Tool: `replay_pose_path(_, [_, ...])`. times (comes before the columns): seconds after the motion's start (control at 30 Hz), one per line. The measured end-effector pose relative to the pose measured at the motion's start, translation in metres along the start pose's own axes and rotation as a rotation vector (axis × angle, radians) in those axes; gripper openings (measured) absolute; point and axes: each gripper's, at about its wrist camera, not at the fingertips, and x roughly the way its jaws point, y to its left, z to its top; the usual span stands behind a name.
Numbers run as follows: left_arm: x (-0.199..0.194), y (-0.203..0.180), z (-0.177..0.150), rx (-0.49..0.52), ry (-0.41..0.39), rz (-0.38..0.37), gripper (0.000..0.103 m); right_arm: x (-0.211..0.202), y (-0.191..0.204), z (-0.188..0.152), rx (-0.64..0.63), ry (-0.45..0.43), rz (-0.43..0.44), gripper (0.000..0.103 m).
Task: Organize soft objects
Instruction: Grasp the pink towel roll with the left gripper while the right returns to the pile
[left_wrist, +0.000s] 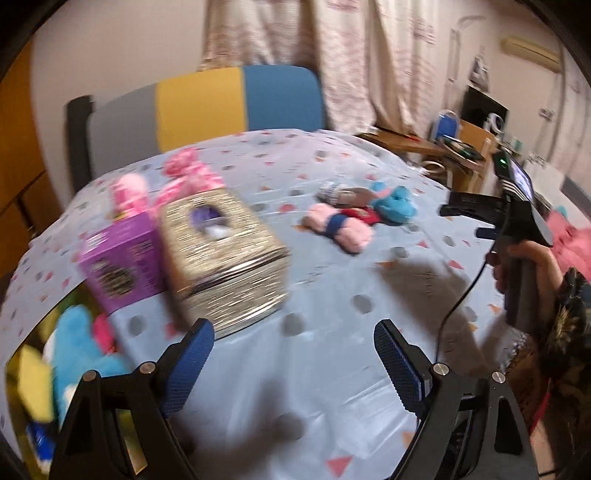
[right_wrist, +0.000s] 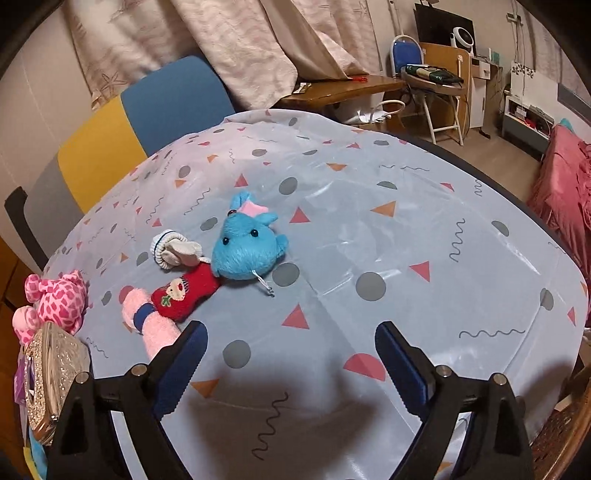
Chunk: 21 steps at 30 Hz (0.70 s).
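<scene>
Left wrist view: the left claw (left_wrist: 293, 343) is spread wide with nothing between its blue pads, hovering low over the bench (left_wrist: 332, 295) and its patterned cover. Taking the glittery tin box (left_wrist: 225, 258) as landmark: it stands just ahead of the left pad, a purple box (left_wrist: 122, 262) touches its left side, and a pink spotted plush (left_wrist: 184, 177) sits behind it. Off the bench edge, below and left of the tin, a heap of blue, yellow and pink soft toys (left_wrist: 74, 350) lies together, probably the place where sorted things are gathered. Well to the right of the tin lies a small cluster of soft toys (left_wrist: 354, 218). The picture is blurred, so detail is uncertain.

Right wrist view: the right claw (right_wrist: 291, 347) is also spread and empty, aimed over the bench cover. The tin shows only at the far left edge. To its right lie the blue plush head (right_wrist: 247, 251), a red knitted toy (right_wrist: 184, 291), a pink roll with a blue band (right_wrist: 147, 317) and a white-and-grey sock-like piece (right_wrist: 173, 247), touching one another. They lie loose and unsorted, so I judge that this open claw is set to pick one of them.
</scene>
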Motion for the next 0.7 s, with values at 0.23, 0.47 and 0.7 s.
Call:
replay_pose_path(0.23, [0.057, -0.054, 0.036, 0.058, 0.069, -0.106, 0.088, 0.000, -0.019, 0.004, 0.099, -0.010, 0.030, 0.094])
replay_pose_path(0.47, [0.123, -0.085, 0.073, 0.023, 0.147, -0.167, 0.079, -0.001, -0.018, 0.005, 0.105, -0.009, 0.078, 0.094])
replay_pose_path(0.7, [0.198, -0.097, 0.112, -0.072, 0.212, -0.148, 0.079, 0.000, -0.018, 0.006, 0.112, -0.002, 0.131, 0.094])
